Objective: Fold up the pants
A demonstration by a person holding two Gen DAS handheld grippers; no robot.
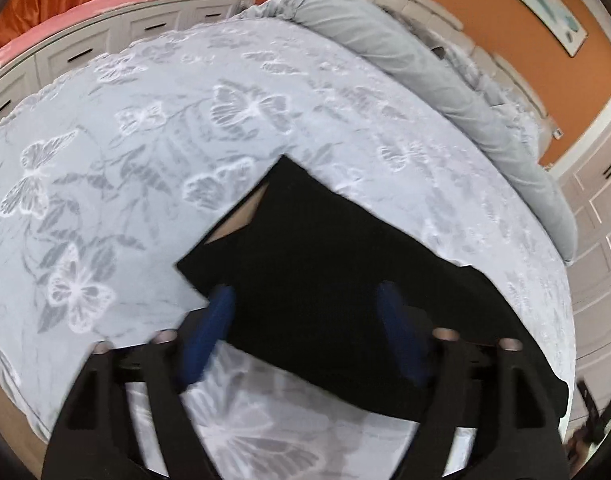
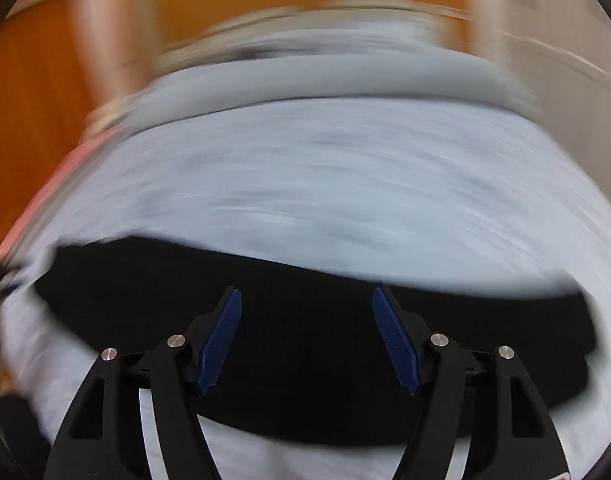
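Black pants [image 1: 329, 272] lie folded flat on a pale blue bedspread [image 1: 153, 168] with white butterflies. In the left wrist view my left gripper [image 1: 307, 300] hovers above the near part of the pants, its blue pads [image 1: 219, 320] spread wide with only flat cloth below them. In the blurred right wrist view the pants [image 2: 305, 320] run as a dark band across the bed [image 2: 305, 168]. My right gripper [image 2: 307, 300] stands open above that band, nothing pinched between its blue pads [image 2: 393, 336].
A rolled grey duvet [image 1: 445, 80] lies along the far right side of the bed. White drawers [image 1: 85, 48] under a pink cushion stand beyond the bed at left. White cabinets [image 1: 601, 240] and an orange wall are at right.
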